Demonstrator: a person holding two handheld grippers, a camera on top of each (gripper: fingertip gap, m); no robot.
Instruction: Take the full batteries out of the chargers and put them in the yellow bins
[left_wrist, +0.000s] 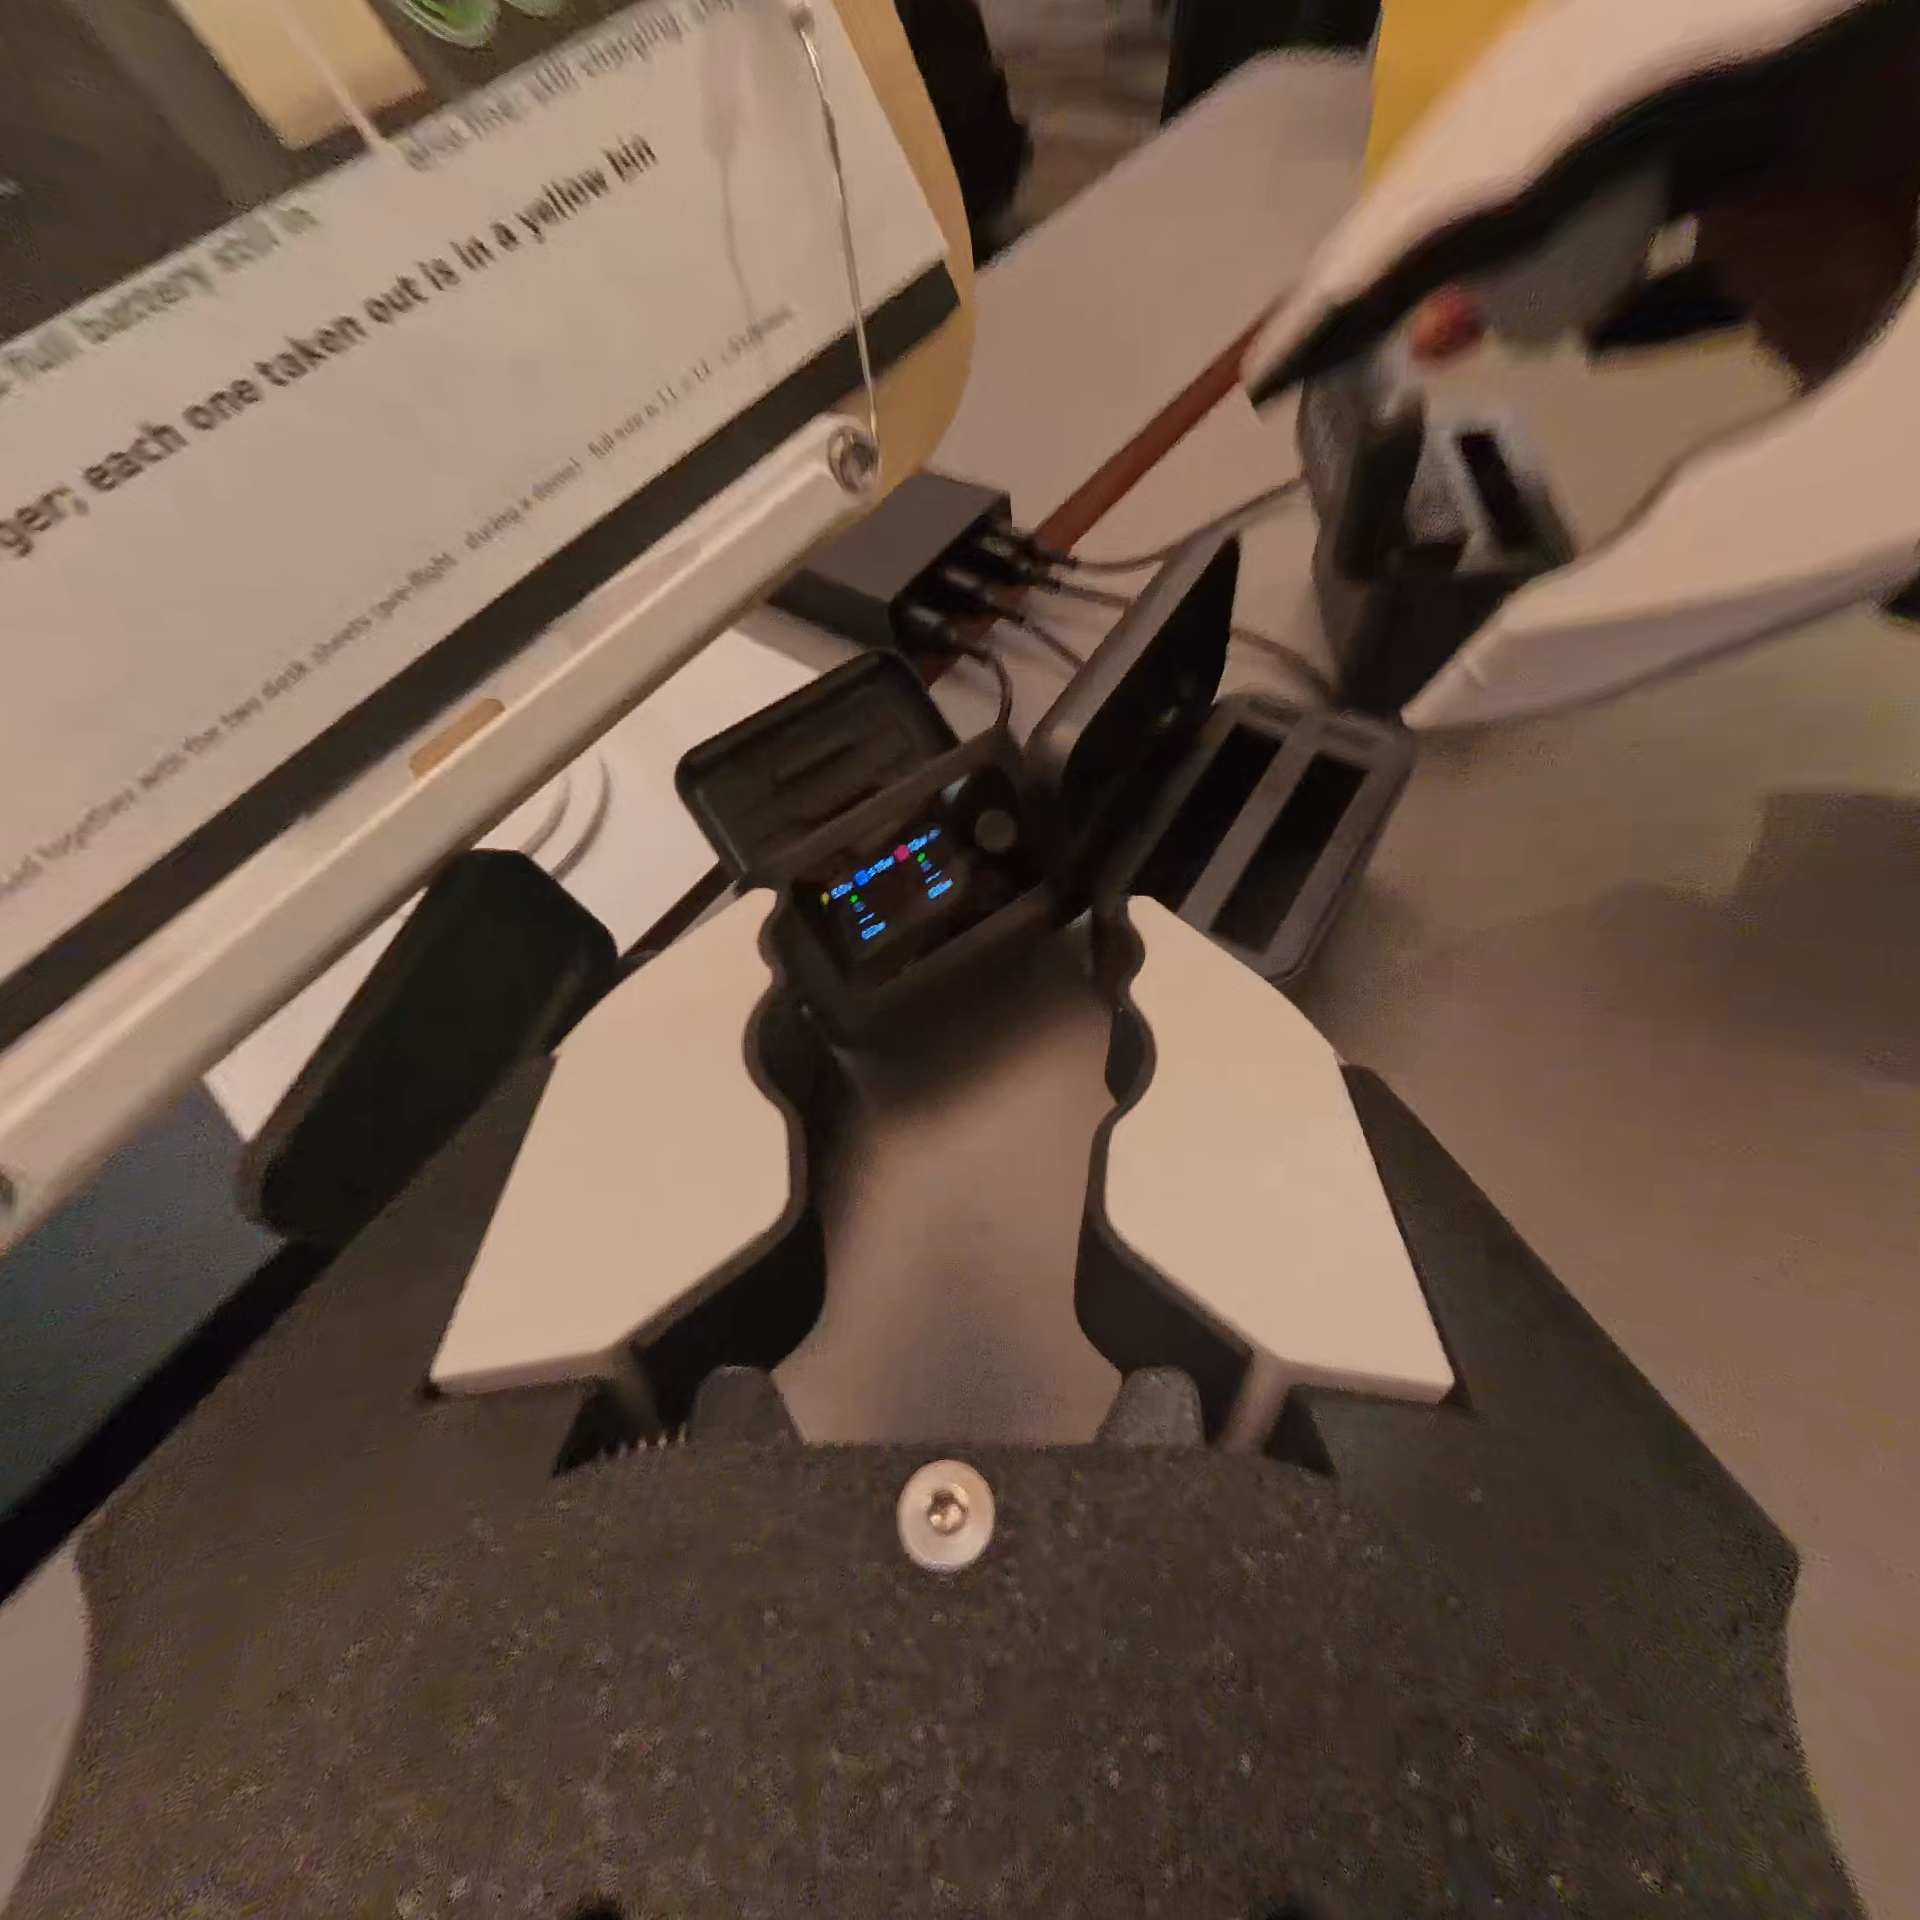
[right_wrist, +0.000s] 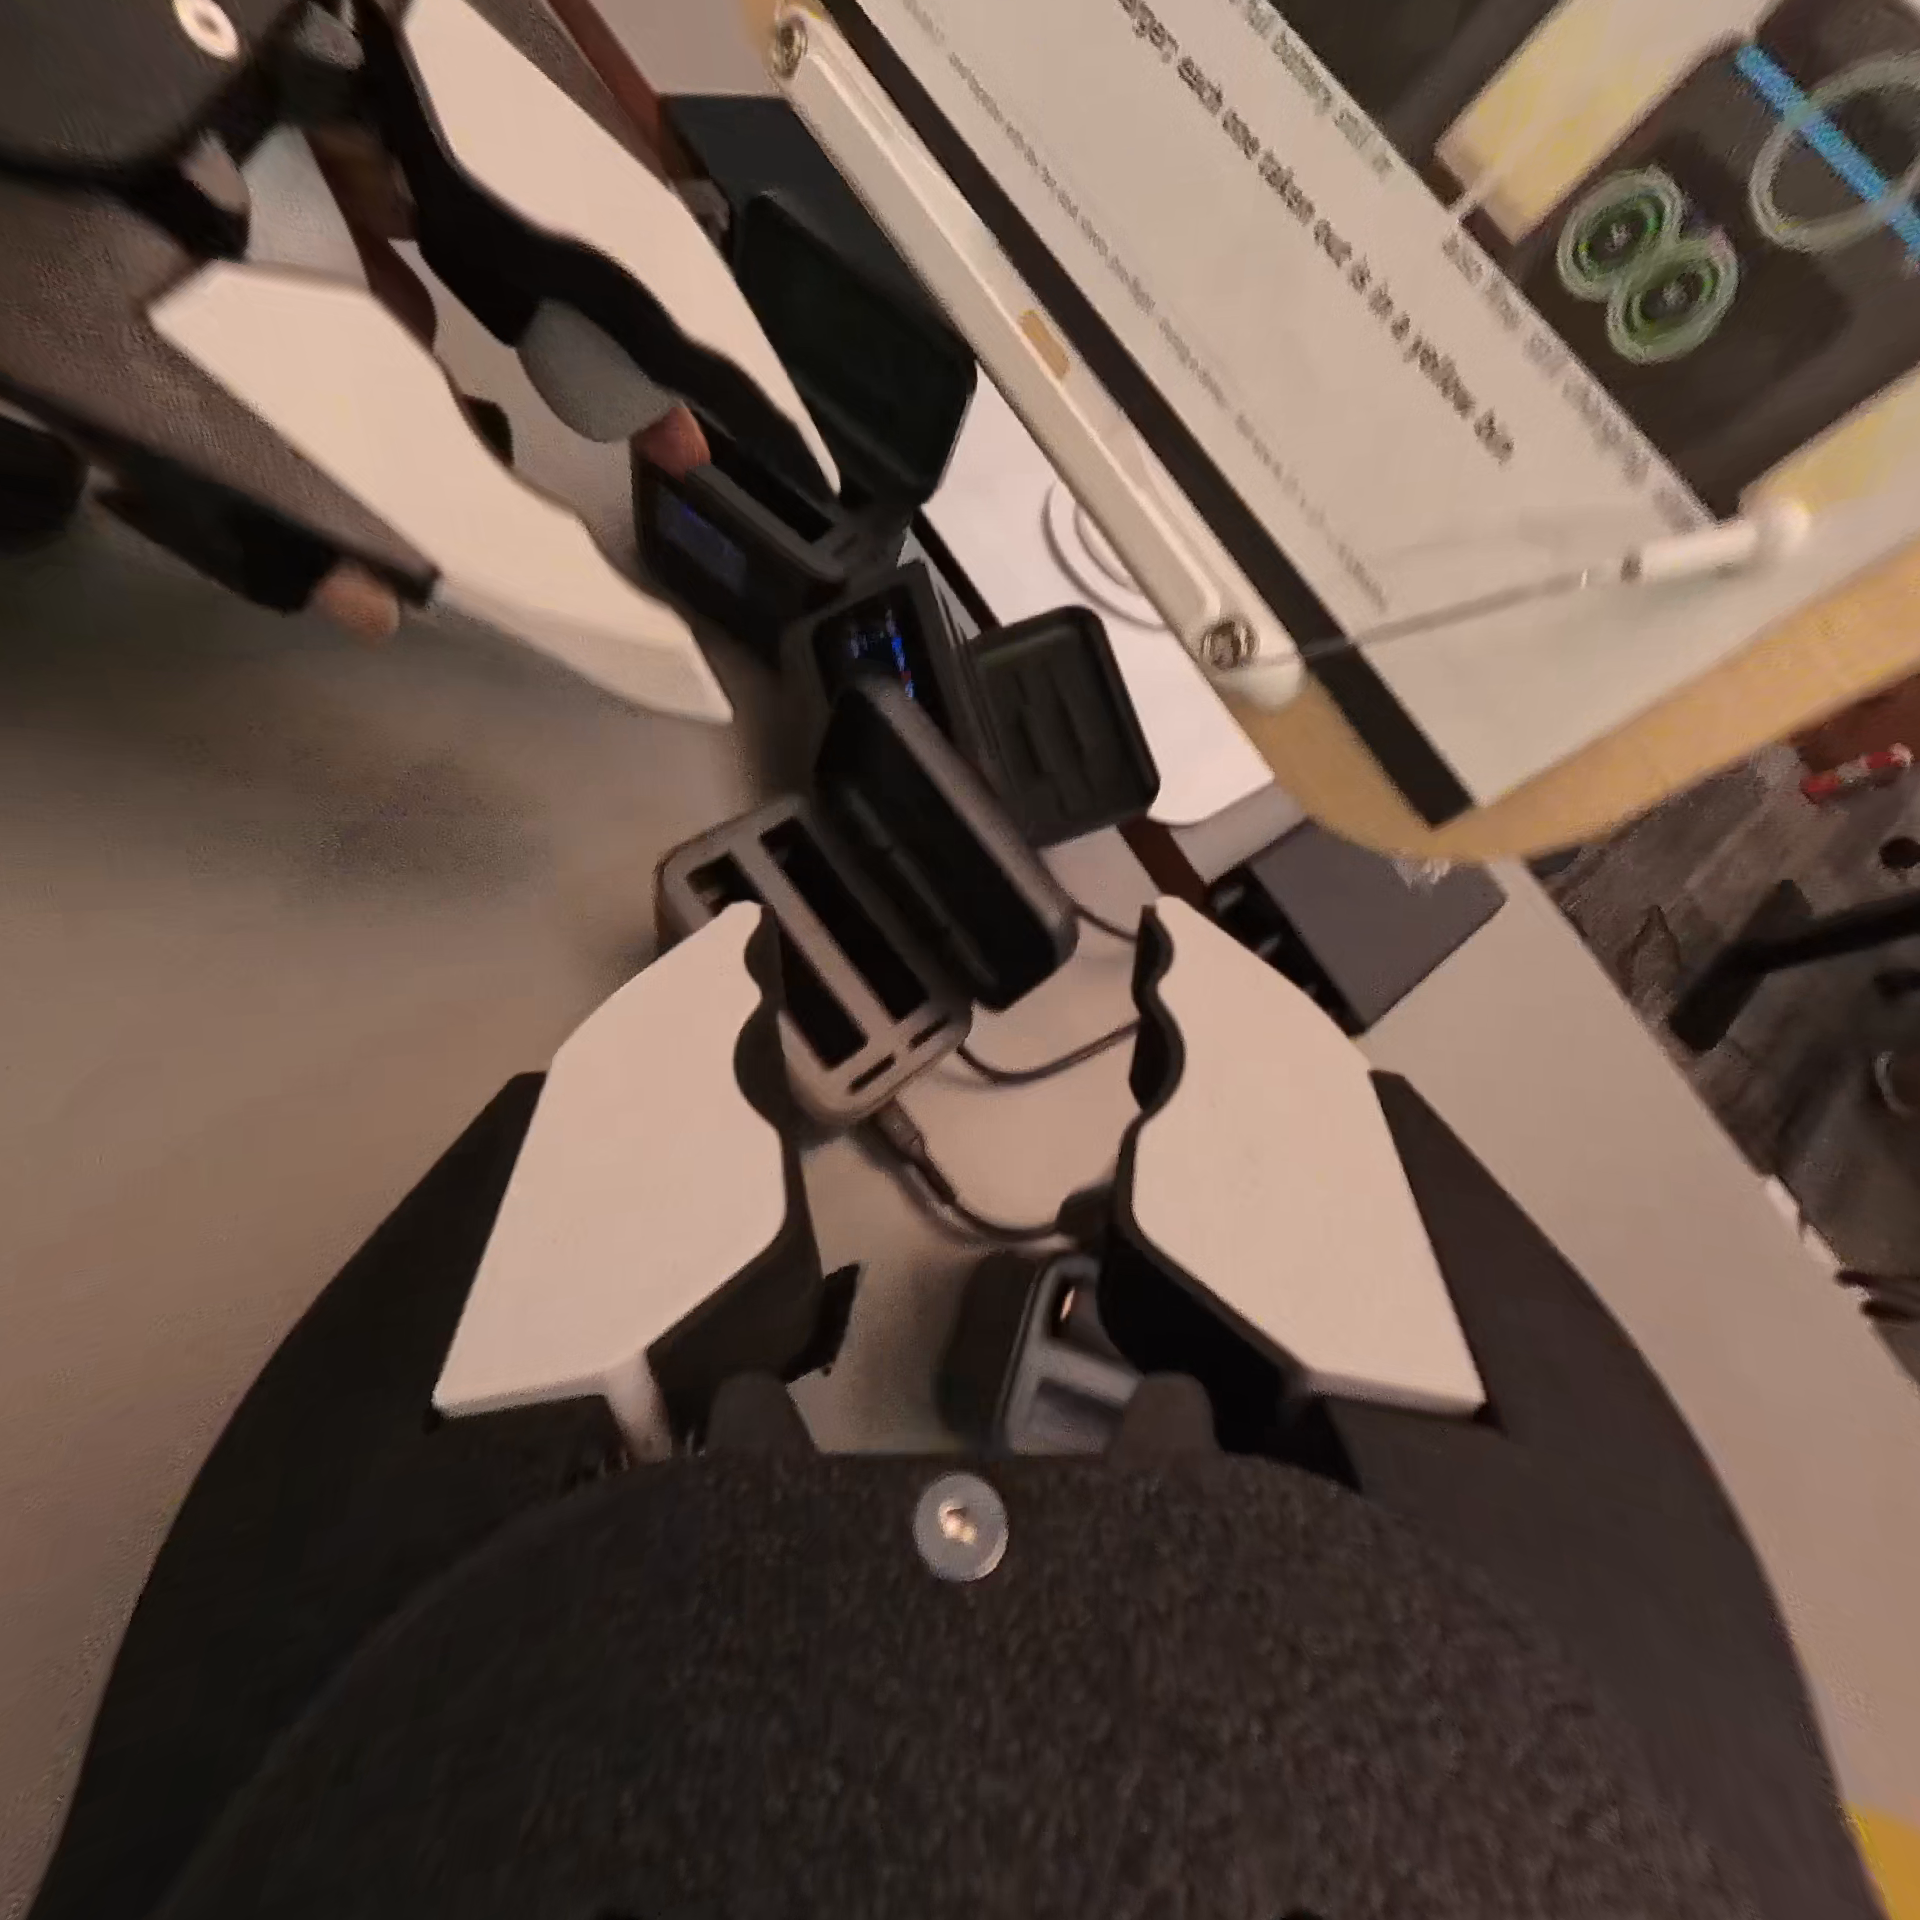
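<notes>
In the left wrist view my left gripper (left_wrist: 951, 935) is open, and its tips flank a dark charger (left_wrist: 894, 904) with an open lid and a lit display. Blur hides what sits in that charger's slots. To its right stands a grey charger (left_wrist: 1278, 831) with its lid up and empty slots. My right gripper (left_wrist: 1455, 488) hangs blurred above that one. In the right wrist view my right gripper (right_wrist: 956, 945) is open and empty over the grey charger (right_wrist: 842, 966). Behind it are two more open chargers with lit displays (right_wrist: 883, 644) (right_wrist: 696, 530). My left gripper (right_wrist: 717, 561) reaches the farthest one.
A printed sign board (left_wrist: 416, 416) leans over the table's left side, close above the chargers. A black USB hub (left_wrist: 935, 561) with cables sits behind them. A black rounded case (left_wrist: 436, 1039) lies at the left. A yellow patch (right_wrist: 1891, 1860) shows at the bottom right corner.
</notes>
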